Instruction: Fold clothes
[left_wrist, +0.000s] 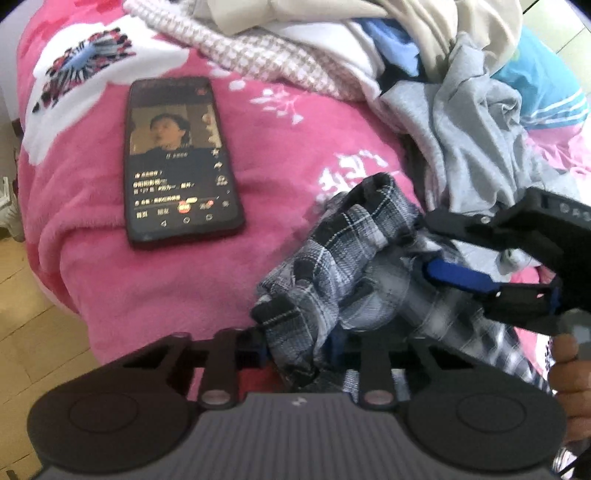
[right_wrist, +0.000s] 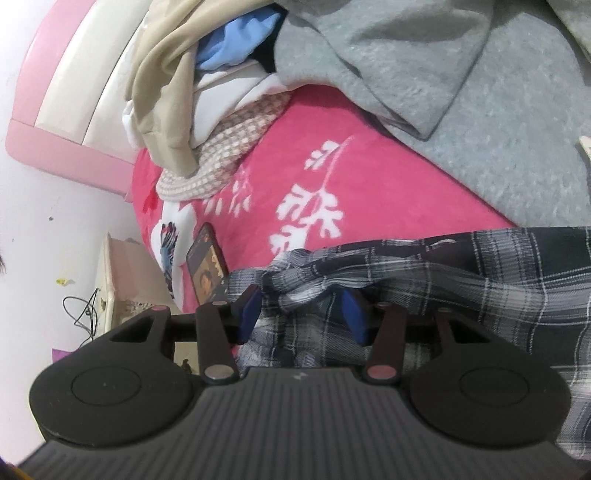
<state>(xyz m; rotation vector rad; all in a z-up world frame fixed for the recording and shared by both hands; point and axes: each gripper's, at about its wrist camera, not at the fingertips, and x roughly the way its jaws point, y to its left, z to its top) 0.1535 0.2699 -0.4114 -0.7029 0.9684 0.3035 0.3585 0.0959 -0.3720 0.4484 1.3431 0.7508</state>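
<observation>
Plaid garment (left_wrist: 332, 266): a black, grey and white checked piece is seen bunched on the pink bed cover, at about 5 o'clock in the left wrist view; in the right wrist view it (right_wrist: 461, 280) is spread across the lower right, from 3 to 6 o'clock.
Left tool (left_wrist: 299, 347): its jaws are seen set around a fold of the plaid garment, with cloth filling the gap between them; whether the cloth is actually pinched cannot be told.
Right tool (right_wrist: 303, 314): its blue pads (right_wrist: 249, 314) are held apart, with a knotted bunch of the plaid cloth between them; the left pad is not seen touching the cloth. In the left wrist view it (left_wrist: 428, 243) enters from 3 o'clock, spread over the garment's edge.
Grey garment (left_wrist: 476, 147): it is crumpled just beyond the plaid piece, at 2 o'clock.
Clothes pile (left_wrist: 295, 40): beige, white, blue and houndstooth pieces are heaped at 12 o'clock.
Phone (left_wrist: 177, 158): it is laid flat on the cover at 10 o'clock, screen lit, well apart from the plaid piece.
Bed cover (left_wrist: 280, 155): pink fleece with white flower prints is seen under everything.
Headboard (right_wrist: 66, 92): pink and cream, it is seen at 10 o'clock in the right wrist view.
</observation>
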